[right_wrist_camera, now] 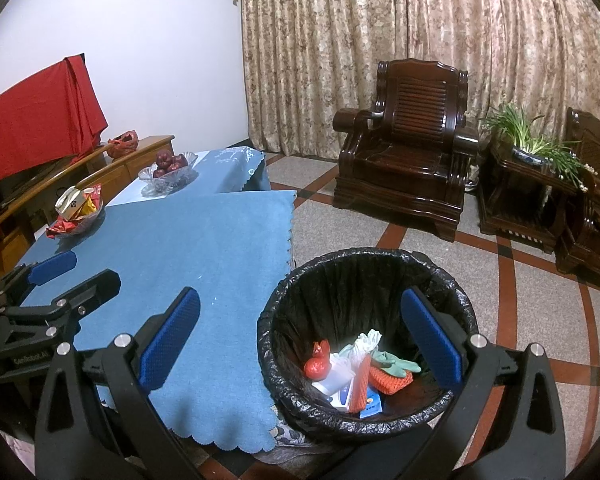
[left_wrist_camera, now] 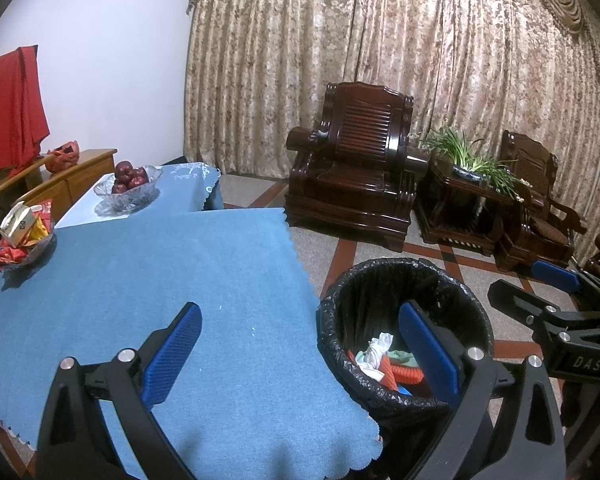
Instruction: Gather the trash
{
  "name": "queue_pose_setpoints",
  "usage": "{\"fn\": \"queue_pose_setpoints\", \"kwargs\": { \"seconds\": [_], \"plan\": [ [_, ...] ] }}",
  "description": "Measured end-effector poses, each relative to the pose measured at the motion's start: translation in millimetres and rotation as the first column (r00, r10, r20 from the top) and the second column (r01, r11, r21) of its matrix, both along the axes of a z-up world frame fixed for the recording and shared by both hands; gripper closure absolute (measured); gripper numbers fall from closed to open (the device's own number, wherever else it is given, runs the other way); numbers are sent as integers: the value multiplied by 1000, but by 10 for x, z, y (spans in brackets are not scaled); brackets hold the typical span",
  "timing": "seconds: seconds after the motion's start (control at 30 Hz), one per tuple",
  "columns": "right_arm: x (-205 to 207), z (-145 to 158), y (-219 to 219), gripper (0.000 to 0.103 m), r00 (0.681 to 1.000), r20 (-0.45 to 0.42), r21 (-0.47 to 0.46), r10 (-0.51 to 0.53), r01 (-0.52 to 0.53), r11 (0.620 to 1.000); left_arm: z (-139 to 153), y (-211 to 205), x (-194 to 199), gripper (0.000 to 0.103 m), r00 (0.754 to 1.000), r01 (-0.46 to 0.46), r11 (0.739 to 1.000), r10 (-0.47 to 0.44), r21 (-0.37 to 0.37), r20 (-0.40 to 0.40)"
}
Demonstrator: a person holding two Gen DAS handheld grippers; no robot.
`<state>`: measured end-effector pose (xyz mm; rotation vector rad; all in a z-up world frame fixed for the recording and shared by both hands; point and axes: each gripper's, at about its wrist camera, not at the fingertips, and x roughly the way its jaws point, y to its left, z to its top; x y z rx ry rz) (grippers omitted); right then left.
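Observation:
A round bin with a black liner stands on the floor at the right edge of the blue-clothed table. Inside lie a red bag, white plastic, an orange net, a green glove and a blue packet. My left gripper is open, straddling the table edge and the bin, empty. My right gripper is open over the bin, empty; it also shows in the left wrist view.
A glass dish of wrappers and a small carton sits at the table's far left. A glass bowl of red fruit stands behind it. Dark wooden armchairs and a plant stand lie beyond.

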<state>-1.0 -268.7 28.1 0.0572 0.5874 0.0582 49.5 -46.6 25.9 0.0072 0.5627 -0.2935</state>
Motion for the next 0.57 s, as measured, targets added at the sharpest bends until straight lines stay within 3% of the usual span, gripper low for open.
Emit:
{"fn": "queue_pose_setpoints", "kwargs": {
  "seconds": [0.57],
  "plan": [
    [21, -52, 11, 5, 1000, -4, 3, 0, 0, 1000, -119, -50, -51, 6, 1000, -3, 1000, 3, 13, -12]
  ]
}}
